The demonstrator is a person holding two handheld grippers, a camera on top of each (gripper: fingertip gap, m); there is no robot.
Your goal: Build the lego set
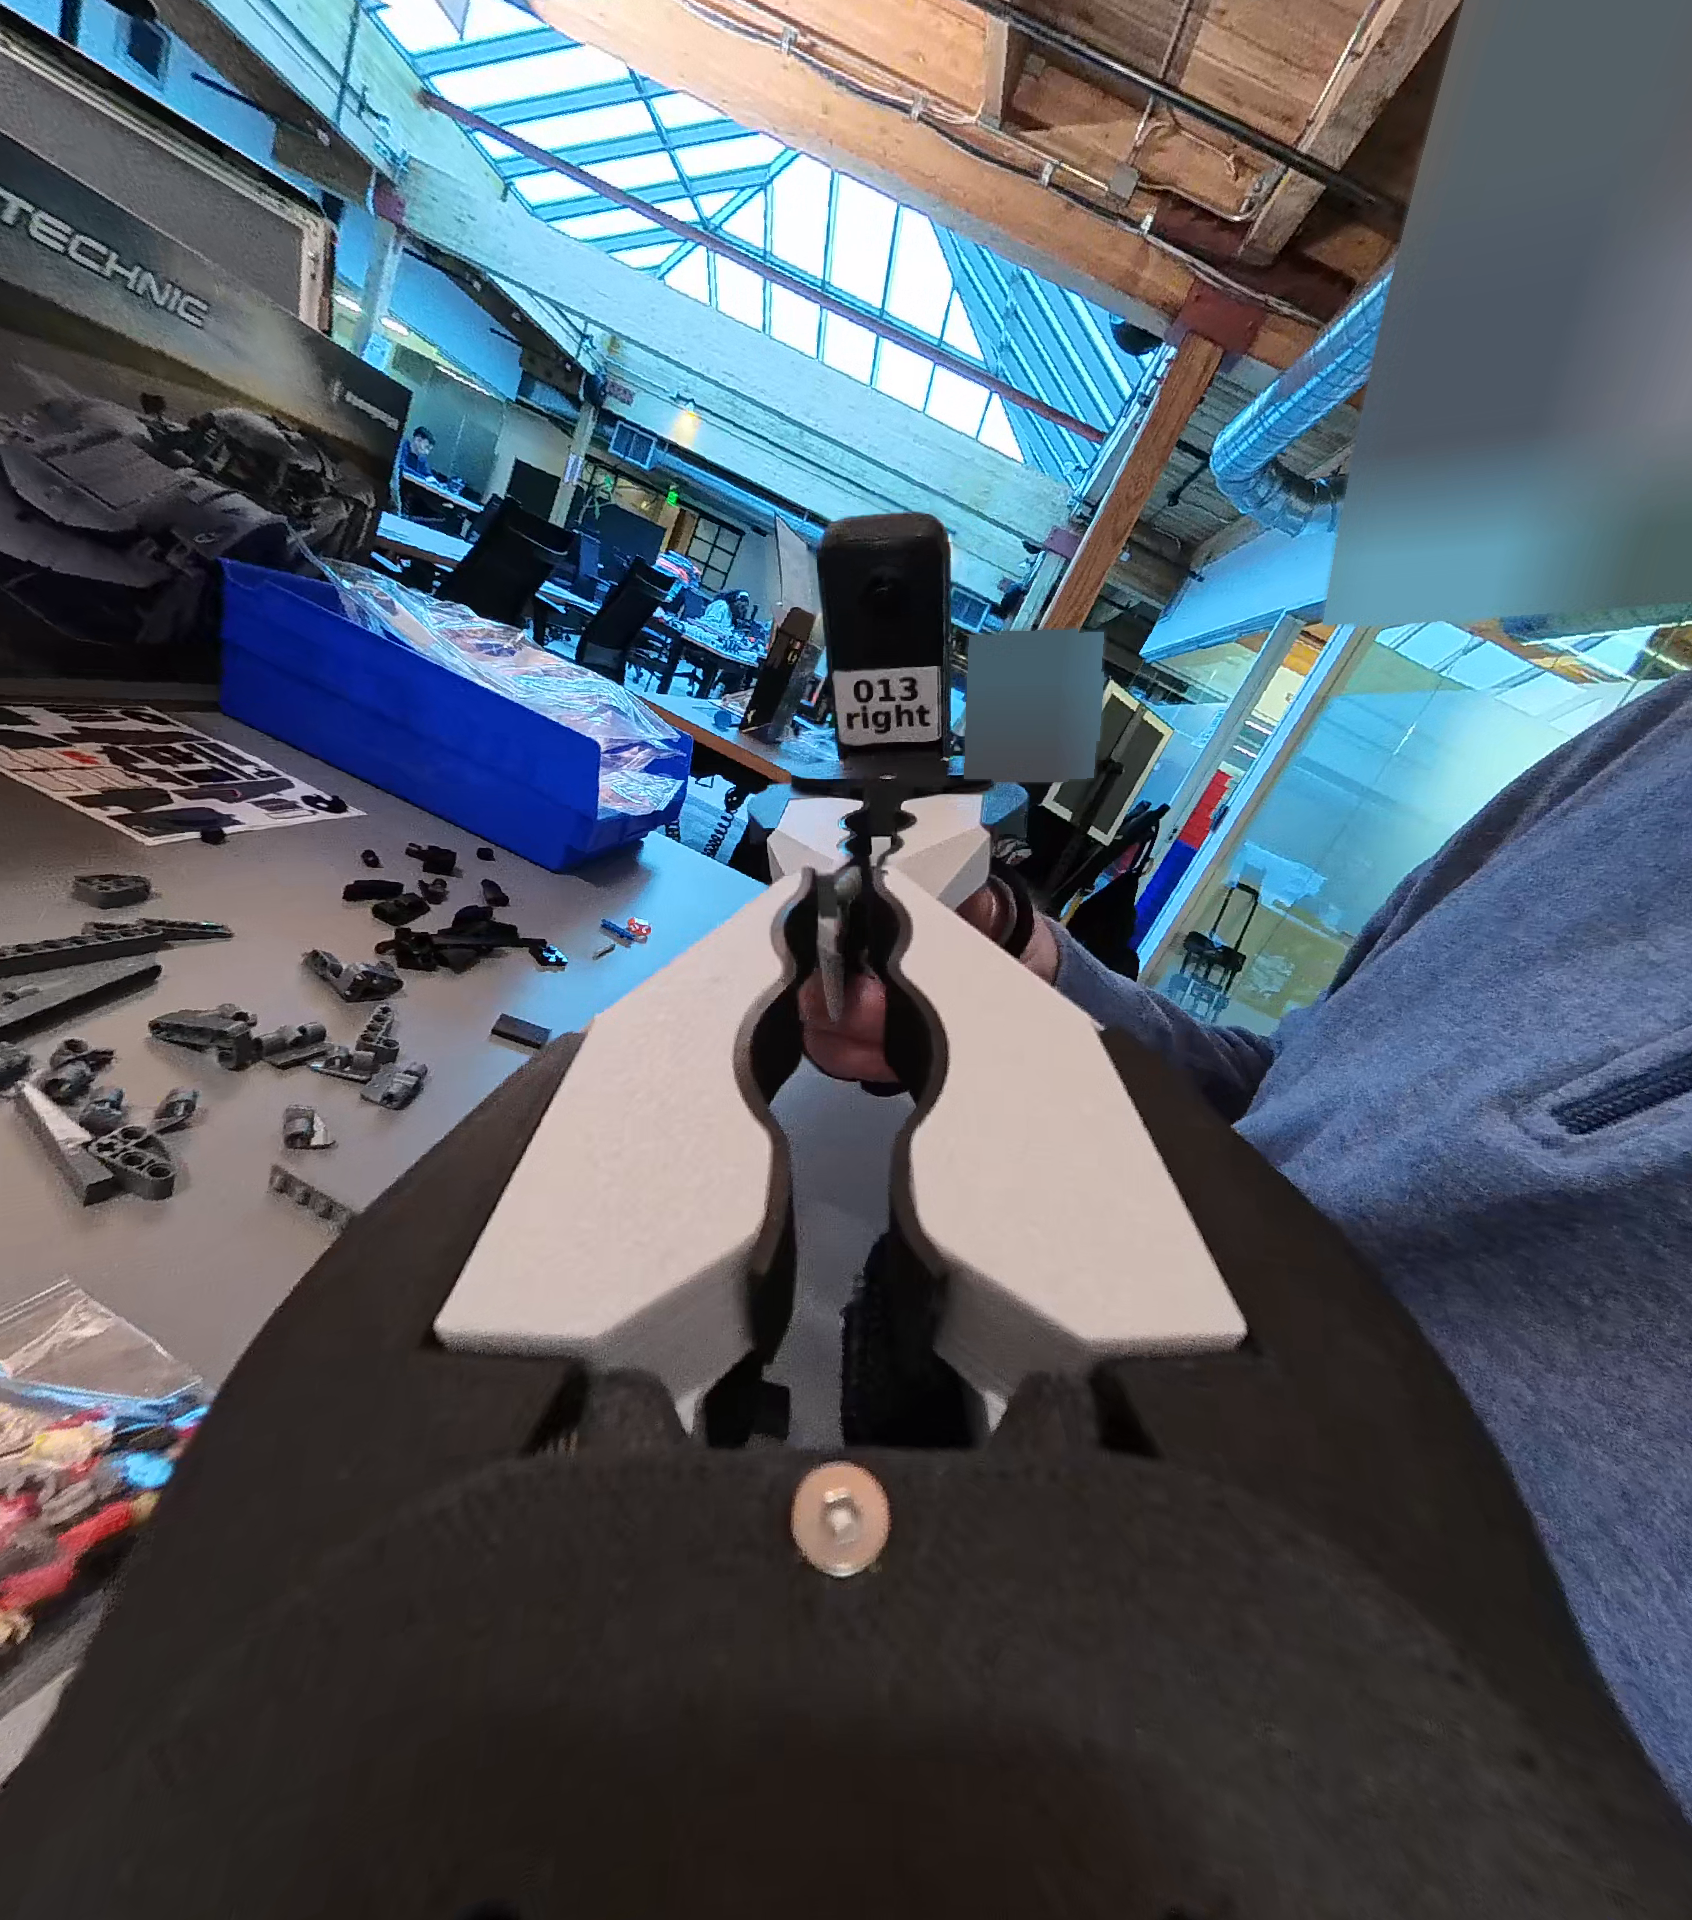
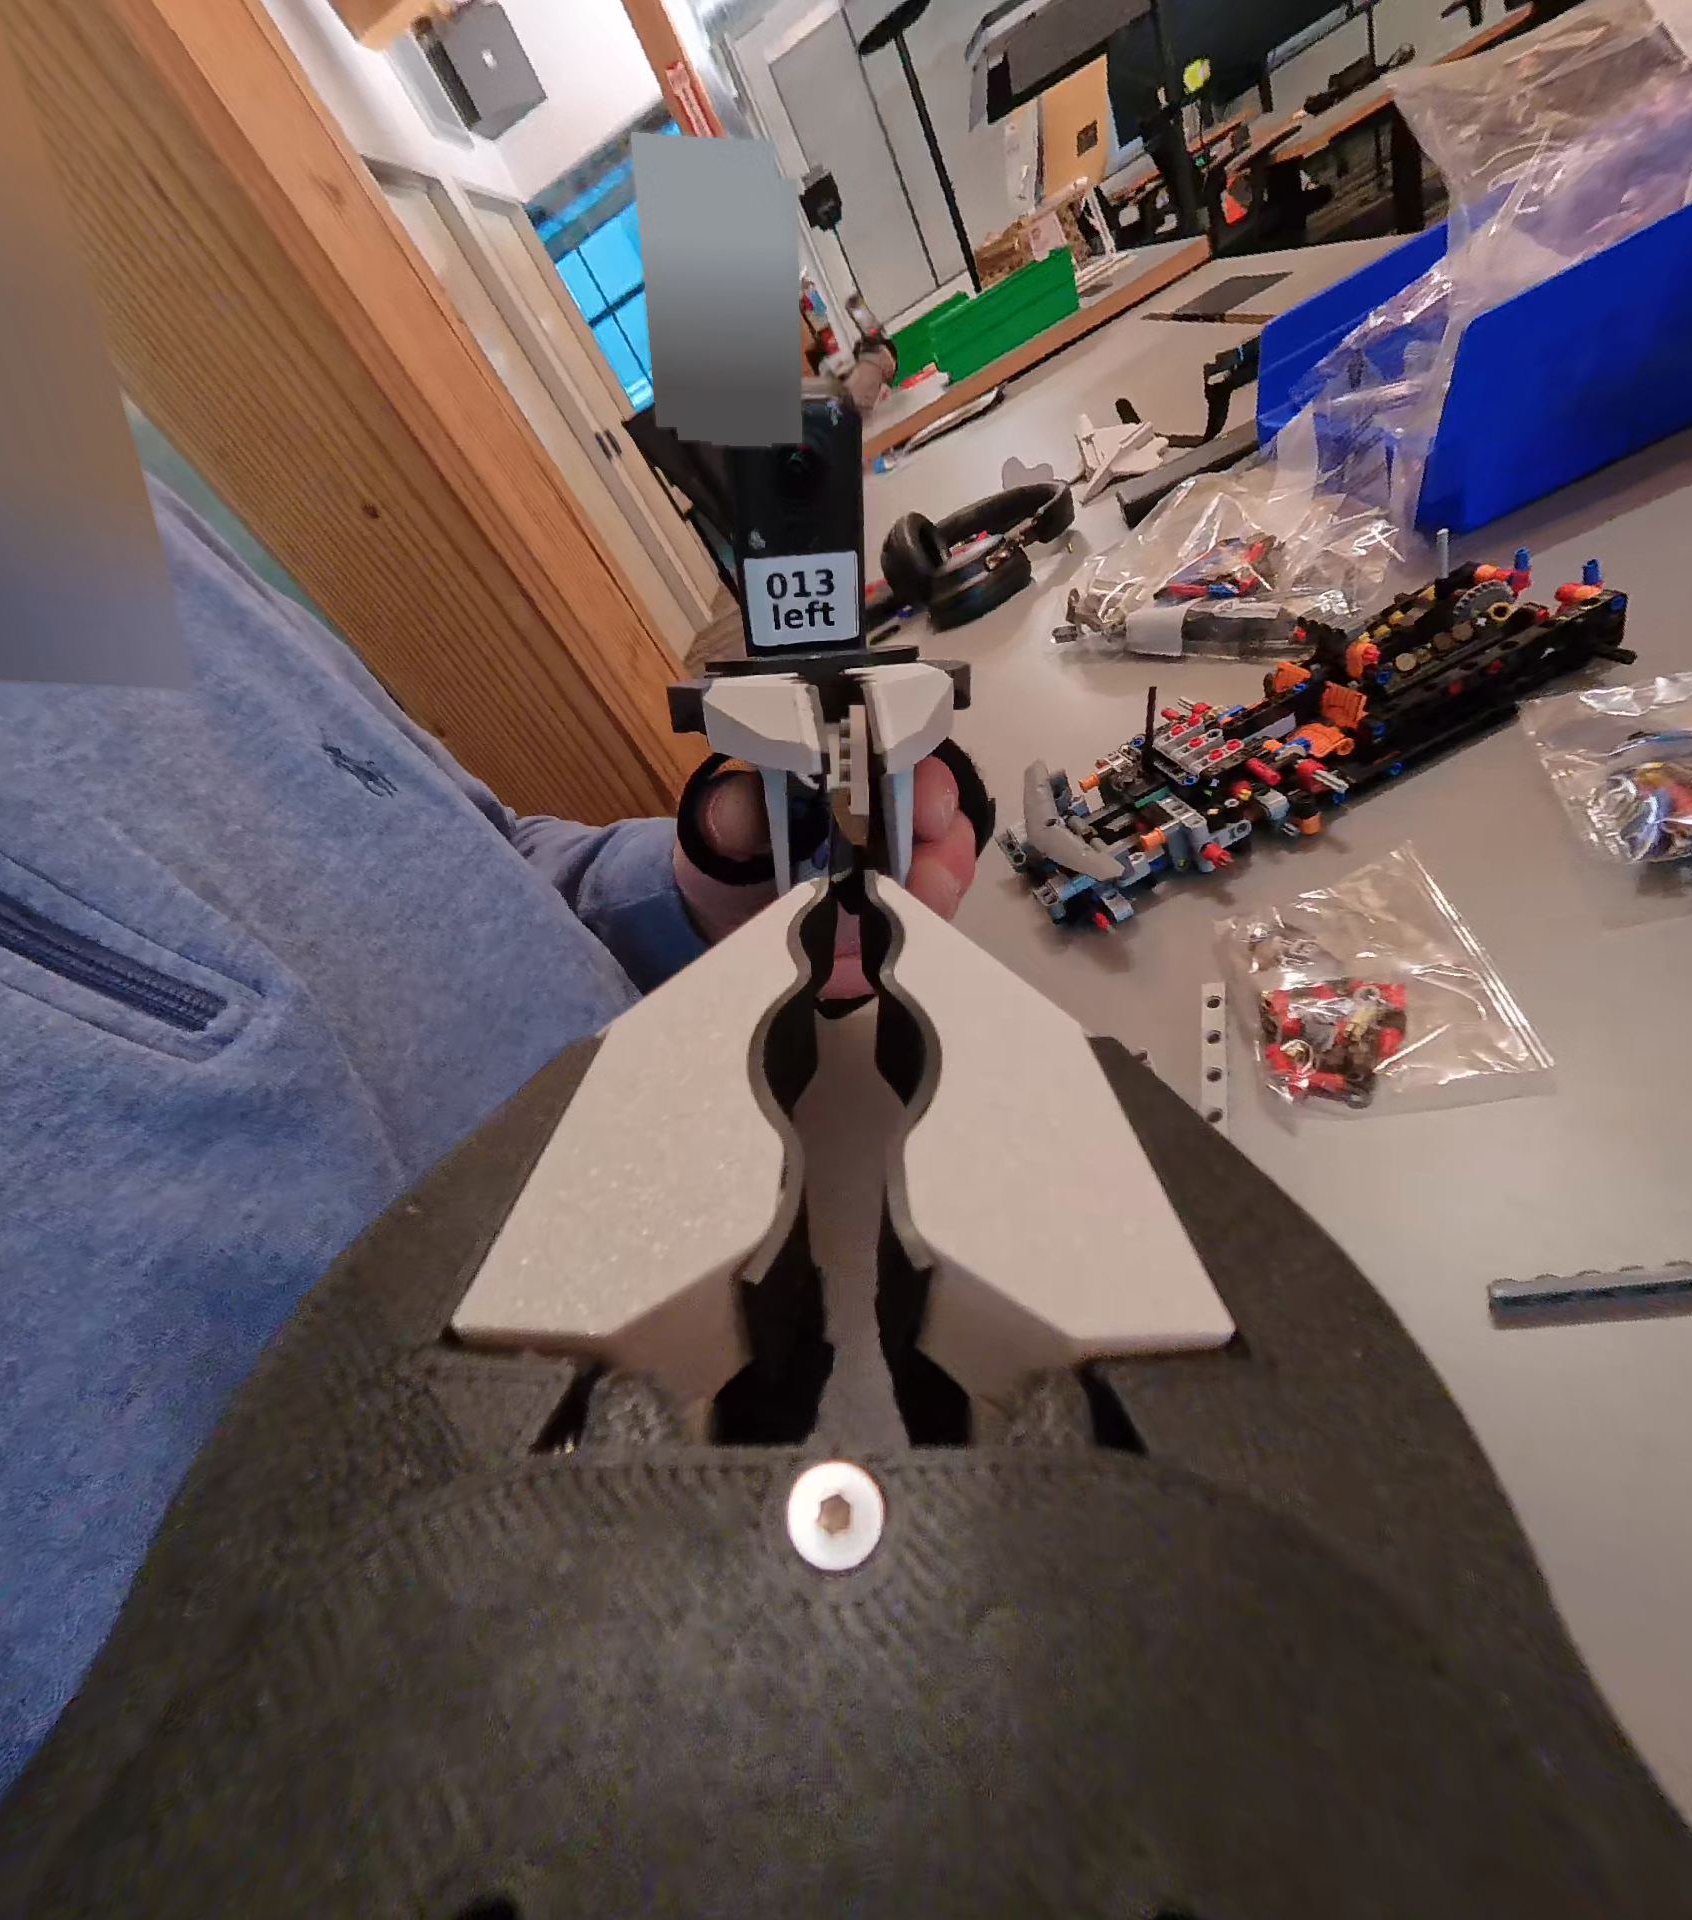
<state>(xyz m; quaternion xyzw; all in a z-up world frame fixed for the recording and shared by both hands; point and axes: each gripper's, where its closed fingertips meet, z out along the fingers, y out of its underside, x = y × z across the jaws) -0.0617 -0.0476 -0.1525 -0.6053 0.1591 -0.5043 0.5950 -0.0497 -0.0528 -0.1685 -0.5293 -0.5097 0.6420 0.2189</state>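
Note:
Both grippers are held up in the air, tip to tip, in front of a person in a blue sweater. My left gripper (image 1: 837, 894) is shut on a small light grey toothed Lego piece (image 1: 834, 940), which also shows in the right wrist view (image 2: 854, 764). My right gripper (image 2: 847, 888) is nearly closed on a small black piece (image 1: 868, 826), pressed against the grey one. A long, partly built Lego chassis (image 2: 1341, 727) with many colours lies on the grey table (image 2: 1393, 1403) to the right.
Loose dark Lego pieces (image 1: 198, 1039) and long beams lie at the left. A blue bin (image 1: 426, 707) with plastic bags stands behind them, beside a sticker sheet (image 1: 115, 769) and the set's box (image 1: 94, 312). Bags of parts (image 2: 1361, 1018) and headphones (image 2: 977, 551) lie on the table. The tips of both grippers are at nearly the same place.

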